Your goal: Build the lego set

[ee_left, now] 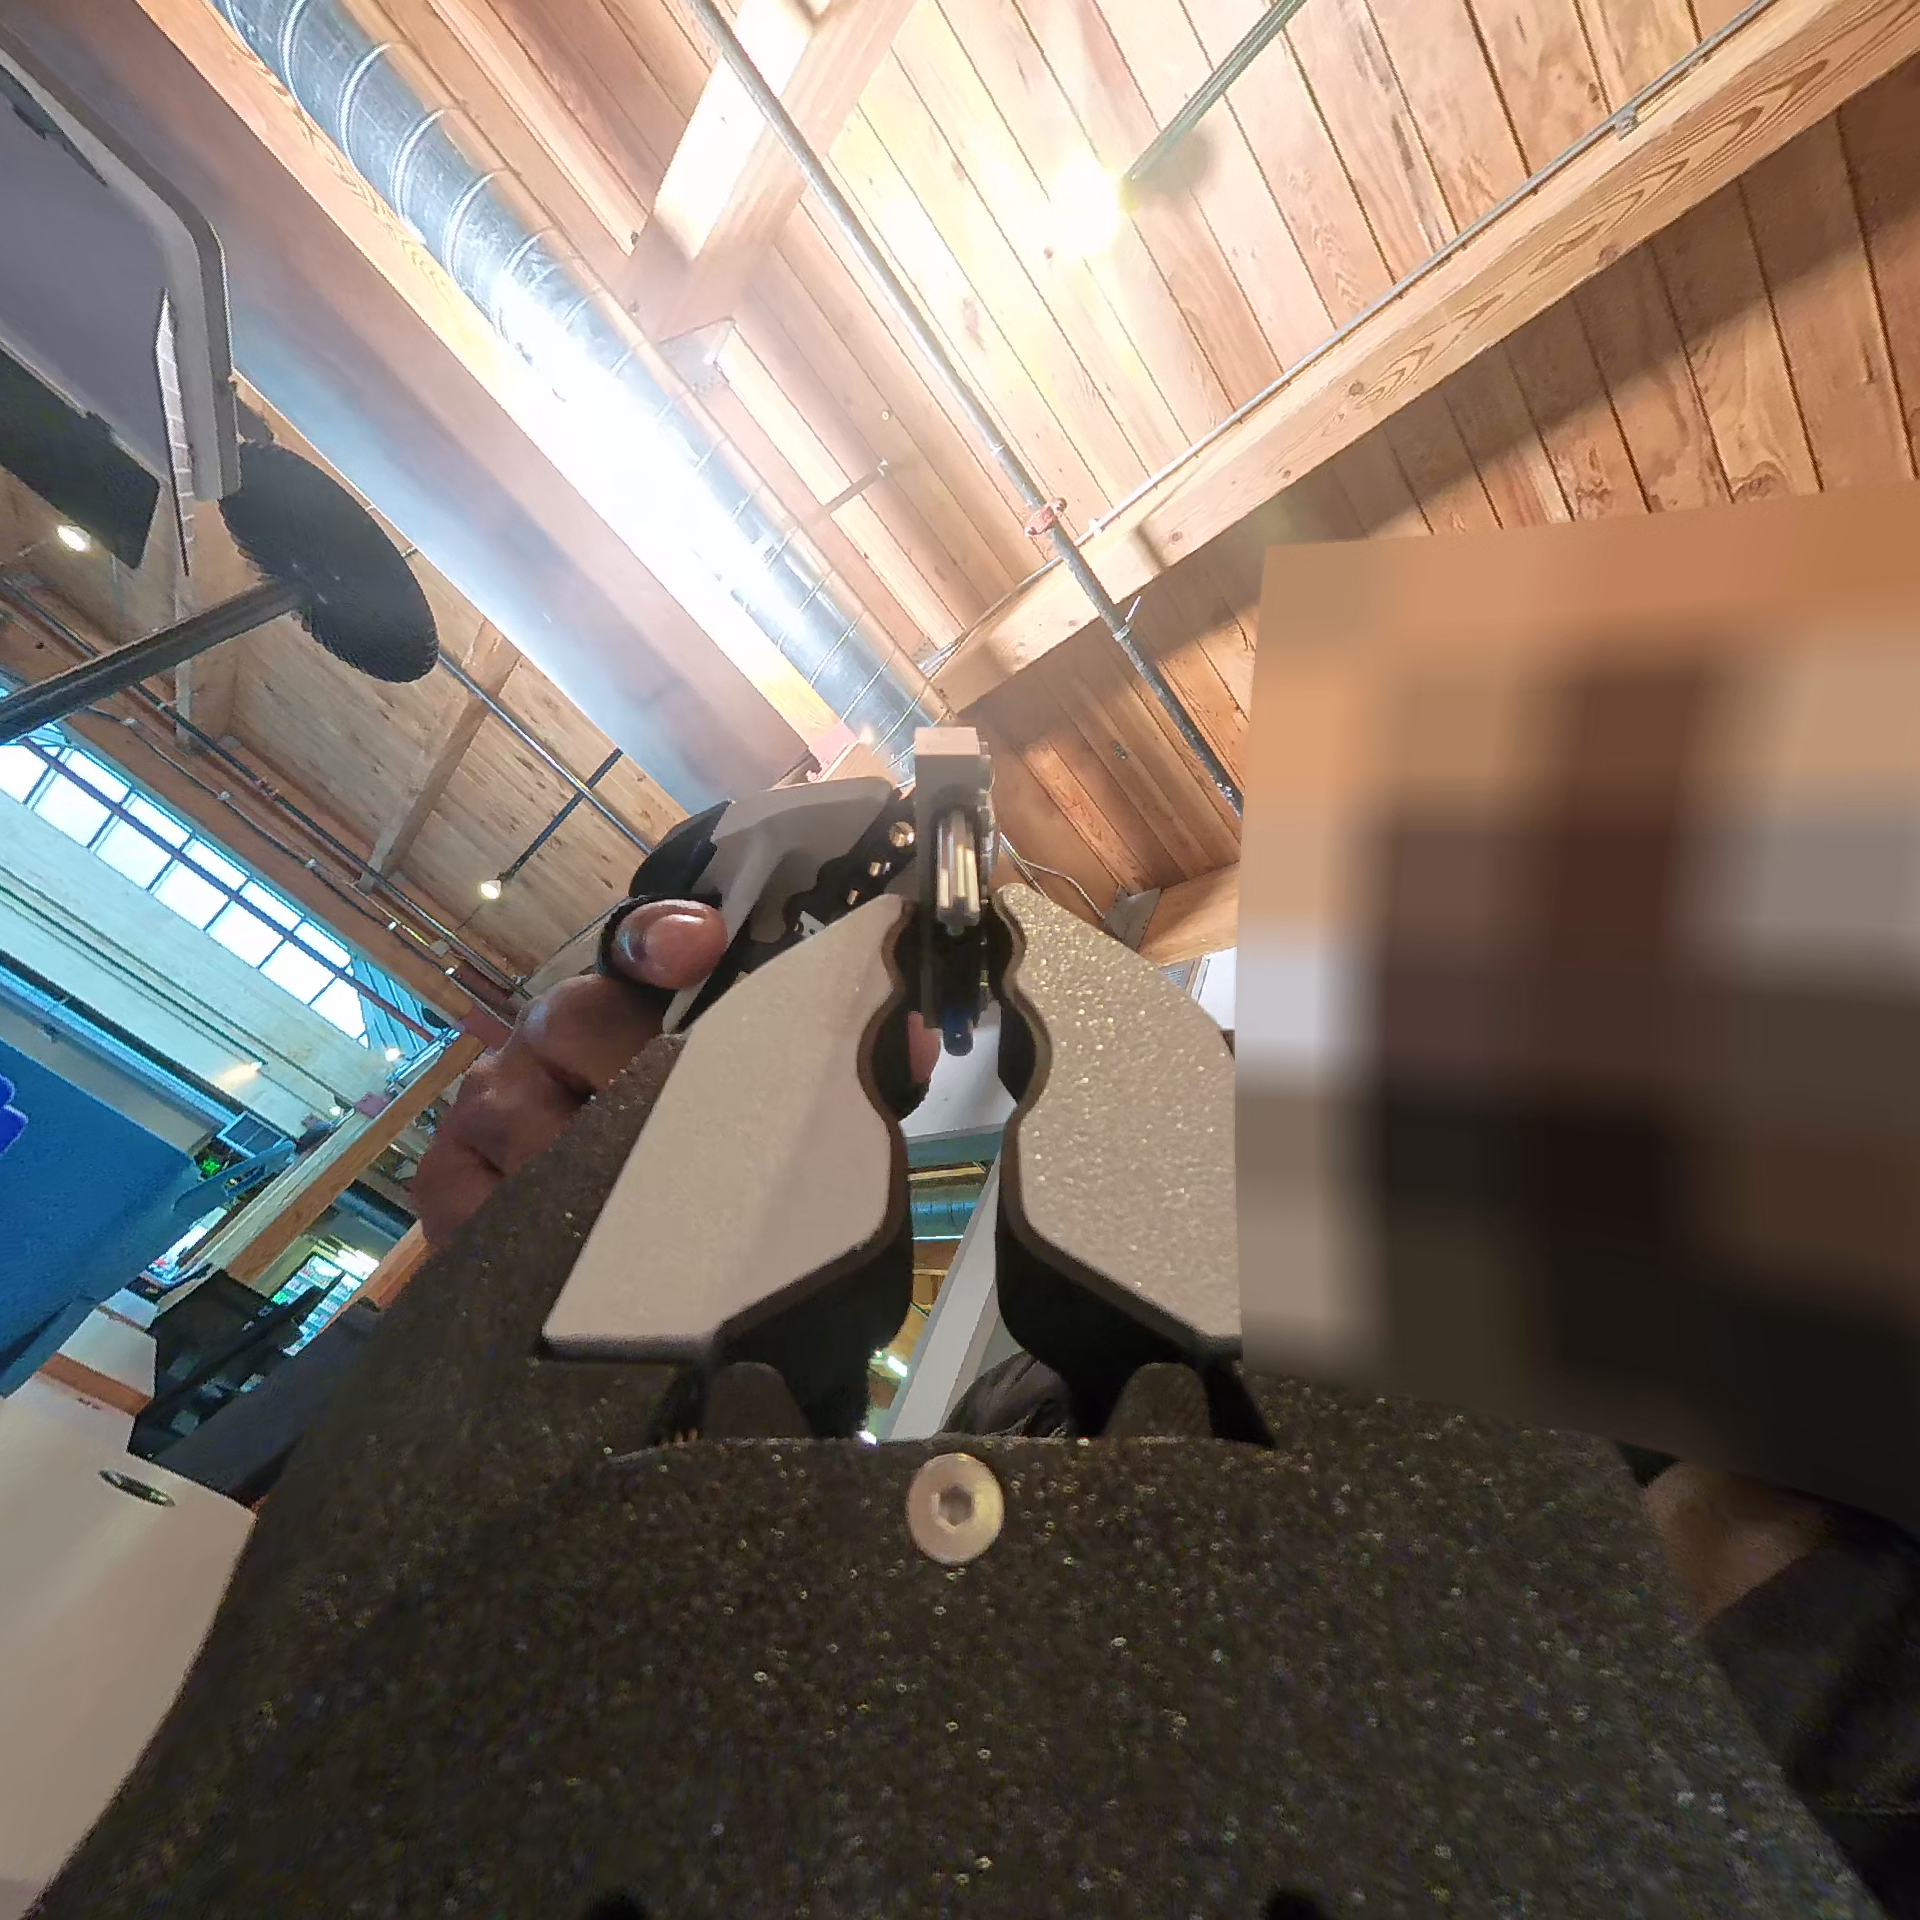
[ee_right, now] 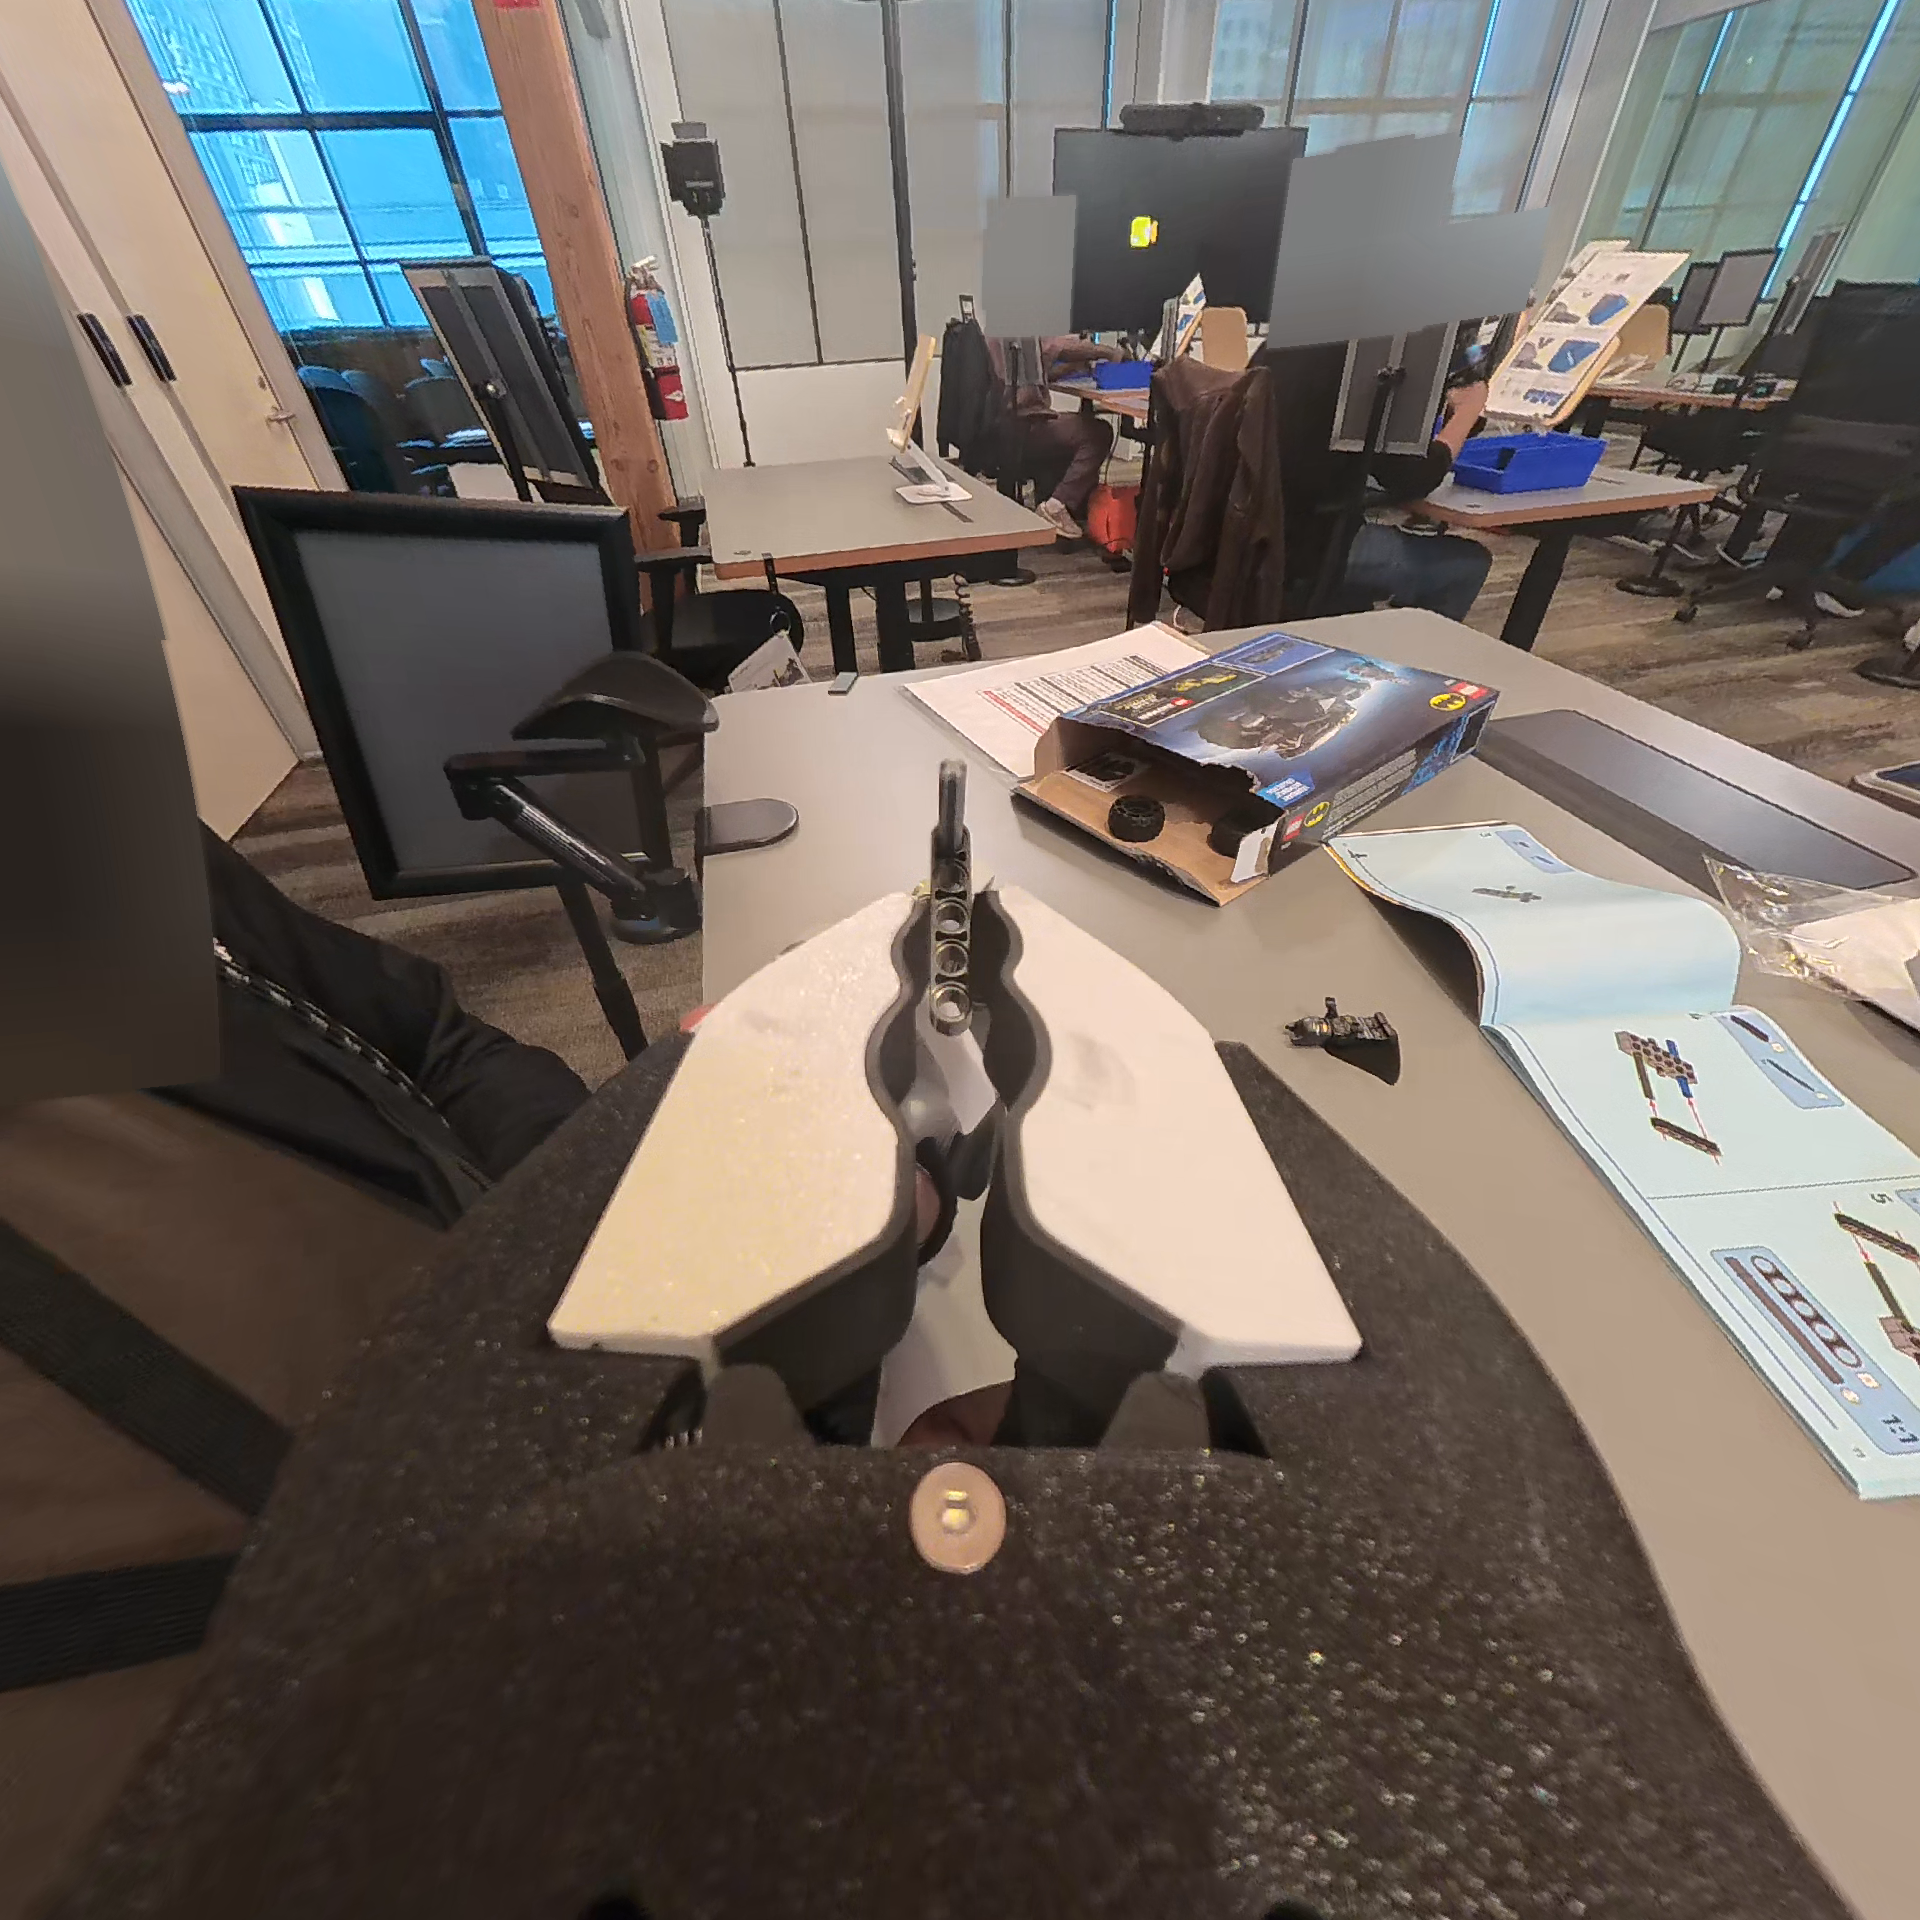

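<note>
Left gripper point(ee_left: 951, 935): fingers nearly together, closed on a small grey and black block assembly point(ee_left: 951, 831) that sticks out past the tips, with a blue pin point(ee_left: 956, 1034) showing low in the gap. The view tilts up toward a wooden ceiling point(ee_left: 1351, 260) and a silver duct point(ee_left: 499, 260). Just left of the tips sits the other gripper, light grey and black, with a person's thumb point(ee_left: 665, 940) and hand wrapped about it. Whether the two grippers' pieces touch cannot be told. Windows point(ee_left: 156, 862) lie far left.

Right gripper point(ee_right: 951, 935): fingers nearly together, pads pressed on a black beam with round holes point(ee_right: 951, 914), held upright and edge-on, its top end above the tips.

Beyond it, a grey surface point(ee_right: 831, 779). Far right of the beam, an opened blue box point(ee_right: 1299, 748) lies on its side, a black tyre point(ee_right: 1132, 816) in its torn mouth, a white printed sheet point(ee_right: 1039, 686) under its far end. Right of the gripper, near, a small black figure point(ee_right: 1340, 1034) lies on the surface, just beside an open pale-blue instruction booklet point(ee_right: 1662, 1091). A clear plastic bag point(ee_right: 1808, 914) sits at the right edge. Left, off the surface, a black chair armrest point(ee_right: 613, 707) and a framed panel point(ee_right: 447, 644). Far back, desks, a dark screen point(ee_right: 1174, 218), seated people.
</note>
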A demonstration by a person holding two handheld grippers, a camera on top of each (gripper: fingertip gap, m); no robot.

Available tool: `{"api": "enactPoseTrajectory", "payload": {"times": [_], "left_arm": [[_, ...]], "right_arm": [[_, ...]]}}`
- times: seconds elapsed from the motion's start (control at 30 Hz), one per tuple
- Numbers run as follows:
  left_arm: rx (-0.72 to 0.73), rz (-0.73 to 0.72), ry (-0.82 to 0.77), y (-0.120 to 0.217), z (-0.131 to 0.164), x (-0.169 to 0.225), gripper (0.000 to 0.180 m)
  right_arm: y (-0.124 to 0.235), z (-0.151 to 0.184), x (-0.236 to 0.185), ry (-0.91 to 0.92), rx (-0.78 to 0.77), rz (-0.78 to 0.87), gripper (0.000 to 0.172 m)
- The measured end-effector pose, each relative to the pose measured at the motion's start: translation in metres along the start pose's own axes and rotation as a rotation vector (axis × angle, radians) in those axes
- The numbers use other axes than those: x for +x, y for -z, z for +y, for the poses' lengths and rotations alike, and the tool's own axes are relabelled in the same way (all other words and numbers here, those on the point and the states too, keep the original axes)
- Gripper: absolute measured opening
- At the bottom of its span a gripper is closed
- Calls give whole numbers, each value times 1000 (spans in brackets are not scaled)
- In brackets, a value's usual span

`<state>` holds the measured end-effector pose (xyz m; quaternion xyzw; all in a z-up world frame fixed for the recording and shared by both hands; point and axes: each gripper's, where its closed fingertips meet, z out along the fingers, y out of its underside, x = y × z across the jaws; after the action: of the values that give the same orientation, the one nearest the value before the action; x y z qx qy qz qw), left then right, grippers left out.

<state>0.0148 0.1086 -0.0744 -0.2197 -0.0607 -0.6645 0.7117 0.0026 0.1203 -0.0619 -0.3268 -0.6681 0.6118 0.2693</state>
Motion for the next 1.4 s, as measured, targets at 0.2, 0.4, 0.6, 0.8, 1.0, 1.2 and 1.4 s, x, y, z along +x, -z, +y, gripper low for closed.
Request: {"api": "enactPoseTrajectory", "payload": {"times": [0.2,0.4,0.6,0.8,1.0,1.2,1.4], "left_arm": [[1,2,-8,0,-1,1,11],[0,6,-10,1,-1,2,11],[4,9,-18,1,-2,3,12],[8,2,-41,1,-3,3,12],[12,-3,-75,2,-4,5,12],[21,-9,-110,3,-6,6,11],[26,-13,-153,4,-7,8,11]], "right_arm": [[-4,-1,-2,1,-23,4,8],[-8,-1,-1,16,-19,11,8],[-9,-2,-1,3,-35,20,8],[-9,0,-1,-34,-77,46,8],[-10,1,-3,-58,-111,63,8],[-10,0,-3,-100,-148,70,8],[-12,-1,-5,-135,-164,62,8]]}}
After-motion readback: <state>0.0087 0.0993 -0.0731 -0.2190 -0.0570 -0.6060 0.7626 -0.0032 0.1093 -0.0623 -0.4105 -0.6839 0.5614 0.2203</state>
